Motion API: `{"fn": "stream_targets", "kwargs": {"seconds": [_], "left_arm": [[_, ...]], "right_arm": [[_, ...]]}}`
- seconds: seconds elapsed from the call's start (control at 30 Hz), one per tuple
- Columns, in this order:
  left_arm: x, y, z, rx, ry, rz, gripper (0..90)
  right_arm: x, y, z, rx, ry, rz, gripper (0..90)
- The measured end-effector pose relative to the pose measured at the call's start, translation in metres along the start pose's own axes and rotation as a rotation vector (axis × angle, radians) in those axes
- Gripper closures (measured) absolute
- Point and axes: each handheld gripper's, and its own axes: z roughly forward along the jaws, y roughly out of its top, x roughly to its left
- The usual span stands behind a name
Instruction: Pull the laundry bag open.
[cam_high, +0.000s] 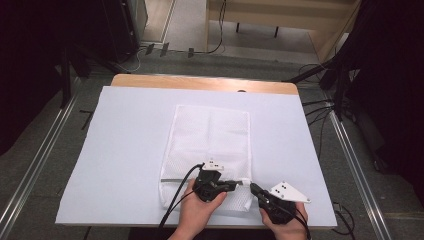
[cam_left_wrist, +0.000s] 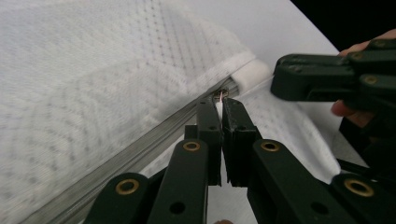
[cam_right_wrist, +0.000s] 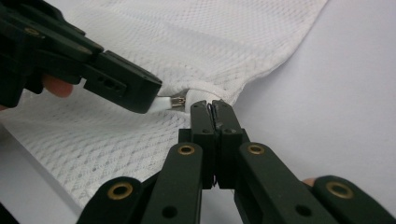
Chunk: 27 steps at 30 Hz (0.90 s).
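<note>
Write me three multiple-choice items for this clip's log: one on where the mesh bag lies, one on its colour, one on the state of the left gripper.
1. Where does the mesh bag lie?
A. On the white sheet, its zipper end nearest the person
B. On the floor beside the table
C. Hanging off the table's far edge

2. What colour is the bag?
A. Blue
B. White
C. Black

3. What is the left gripper doing?
A. Resting wide open, away from the bag
B. Holding a pen
C. Shut on the white zipper pull

Answers: 1 A, since the high view shows the bag flat on the sheet with both grippers at its near end. 2 B, the mesh reads white in all views. 3 C, the right gripper view shows the white pull running into the left gripper's closed jaws, while the right gripper pinches the bag's corner beside it.
</note>
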Motion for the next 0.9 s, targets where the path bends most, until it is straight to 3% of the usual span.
{"fn": "stream_targets", "kwargs": {"seconds": [0.13,0.4,0.6,0.67,0.7,0.73,0.77,0.8,0.9], "left_arm": [[0.005,-0.002,-0.006,0.005,0.025,0.014,88.4],[0.026,-0.010,-0.029,-0.004,0.066,-0.013,88.5],[0.047,-0.023,-0.059,-0.018,0.104,-0.046,88.4],[0.059,-0.031,-0.077,-0.024,0.151,-0.054,88.5],[0.059,-0.031,-0.077,-0.024,0.151,-0.054,88.5],[0.069,-0.038,-0.090,-0.037,0.163,-0.085,88.5],[0.069,-0.038,-0.090,-0.037,0.163,-0.085,88.6],[0.079,-0.044,-0.103,-0.047,0.177,-0.105,88.5],[0.090,-0.055,-0.120,-0.061,0.194,-0.133,88.5]], "right_arm": [[-0.004,0.001,-0.003,-0.009,-0.013,0.013,90.0],[-0.006,0.001,-0.005,-0.004,-0.013,0.012,90.0],[-0.005,0.001,-0.004,-0.001,-0.010,0.009,90.0],[-0.004,0.001,-0.004,0.002,-0.022,-0.002,90.0],[-0.004,0.001,-0.004,0.002,-0.022,-0.002,90.0],[-0.006,0.002,-0.004,0.000,-0.022,0.003,90.0],[-0.006,0.002,-0.004,0.000,-0.022,0.003,90.0],[-0.007,0.001,-0.005,0.001,-0.027,0.010,90.0],[-0.008,0.001,-0.004,0.005,-0.024,0.013,90.0]]}}
